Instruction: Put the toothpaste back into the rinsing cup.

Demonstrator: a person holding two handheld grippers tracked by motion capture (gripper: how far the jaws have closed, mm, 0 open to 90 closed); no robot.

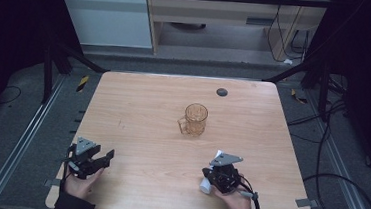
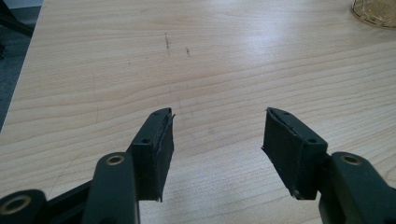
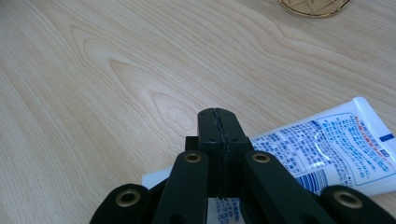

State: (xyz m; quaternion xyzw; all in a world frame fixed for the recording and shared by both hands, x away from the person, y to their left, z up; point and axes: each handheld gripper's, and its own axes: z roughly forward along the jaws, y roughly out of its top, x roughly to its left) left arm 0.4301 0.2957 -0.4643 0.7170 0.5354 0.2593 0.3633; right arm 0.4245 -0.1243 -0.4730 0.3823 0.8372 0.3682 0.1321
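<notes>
A clear amber glass mug (image 1: 195, 119) with a handle on its left stands upright near the table's middle; its base shows in the left gripper view (image 2: 373, 11) and the right gripper view (image 3: 315, 5). A white and blue toothpaste tube (image 3: 327, 144) lies flat on the table (image 1: 146, 131), crossing under my right gripper (image 3: 217, 113). That gripper's jaws are pressed together, and I see nothing between them. From above, the right gripper (image 1: 210, 174) rests over the tube (image 1: 206, 187) near the front edge. My left gripper (image 1: 105, 159) sits at the front left, open and empty (image 2: 219, 114).
A small dark round disc (image 1: 221, 92) lies near the table's back edge. Black frame legs and cables run along the floor on both sides. The person's hands come in at the front edge.
</notes>
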